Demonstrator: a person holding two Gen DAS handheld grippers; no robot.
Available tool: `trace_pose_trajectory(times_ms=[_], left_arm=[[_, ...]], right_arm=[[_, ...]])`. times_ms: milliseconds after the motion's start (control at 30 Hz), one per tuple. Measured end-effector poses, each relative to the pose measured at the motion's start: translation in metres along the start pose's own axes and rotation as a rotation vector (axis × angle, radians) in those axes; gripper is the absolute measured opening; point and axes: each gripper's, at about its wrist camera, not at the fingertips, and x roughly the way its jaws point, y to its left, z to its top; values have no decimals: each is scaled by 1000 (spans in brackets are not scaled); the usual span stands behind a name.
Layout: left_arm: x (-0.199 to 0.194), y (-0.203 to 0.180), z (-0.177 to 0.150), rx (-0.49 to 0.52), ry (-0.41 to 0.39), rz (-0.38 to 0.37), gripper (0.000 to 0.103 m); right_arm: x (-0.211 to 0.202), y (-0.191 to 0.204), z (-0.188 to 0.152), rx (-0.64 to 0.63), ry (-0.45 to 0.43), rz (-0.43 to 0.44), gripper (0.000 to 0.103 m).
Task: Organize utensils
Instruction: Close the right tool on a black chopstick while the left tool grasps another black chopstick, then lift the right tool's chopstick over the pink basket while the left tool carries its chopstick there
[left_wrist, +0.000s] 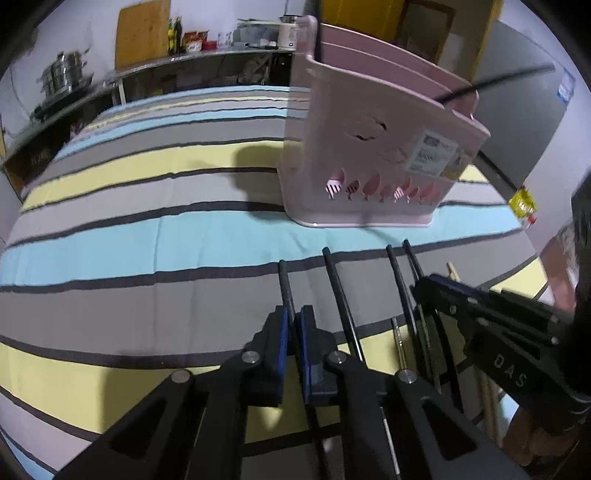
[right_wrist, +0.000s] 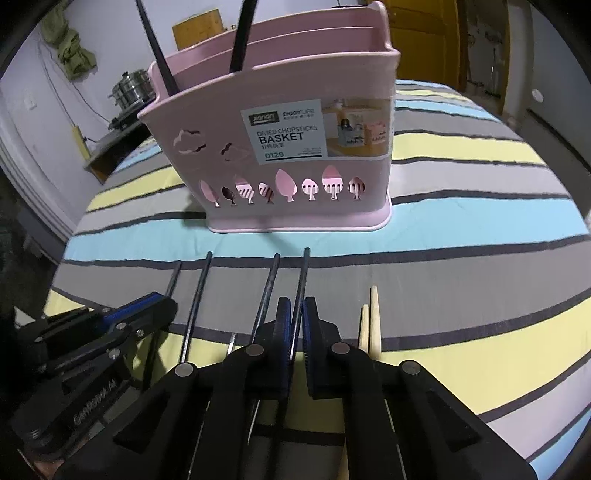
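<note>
While both claws sit low over a striped tablecloth (right_wrist: 461, 229), each is closed to a narrow gap around a single black chopstick. The left gripper (left_wrist: 291, 325) pinches the leftmost black chopstick (left_wrist: 284, 284) of the row lying on the cloth; the right gripper (right_wrist: 295, 317) clamps the rightmost black one (right_wrist: 303, 273), its blue pads (right_wrist: 284, 325) pressed close on either side. Two more black chopsticks (right_wrist: 201, 291) lie flat between them, roughly parallel, tips pointing toward a pink plastic basket (right_wrist: 229, 147). The basket stands upright just beyond the tips, its front pierced with leaf and cloud cut-outs and bearing a label (right_wrist: 295, 136) reading "DIVIED CHOPSTICKS BASKET 0129". Two black utensil handles (right_wrist: 242, 37) already stand in its front compartment. A pair of pale wooden chopsticks (right_wrist: 373, 317) lies just right of the right gripper.
</note>
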Motion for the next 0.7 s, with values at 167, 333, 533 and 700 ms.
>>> trace_pose_trajectory(times_ms=[167, 333, 533, 700], left_arm=[[-21, 7, 8, -26, -39, -37, 6], [-51, 7, 19, -18, -89, -65, 6], [-81, 5, 37, 5, -143, -89, 6], [-103, 2, 46, 14, -179, -101, 6]], right_arm=[[-23, -1, 4, 6, -46, 34, 5], [-54, 4, 15, -4, -109, 61, 5], [-87, 6, 30, -15, -177, 81, 5], [-109, 10, 36, -34, -228, 85, 5]])
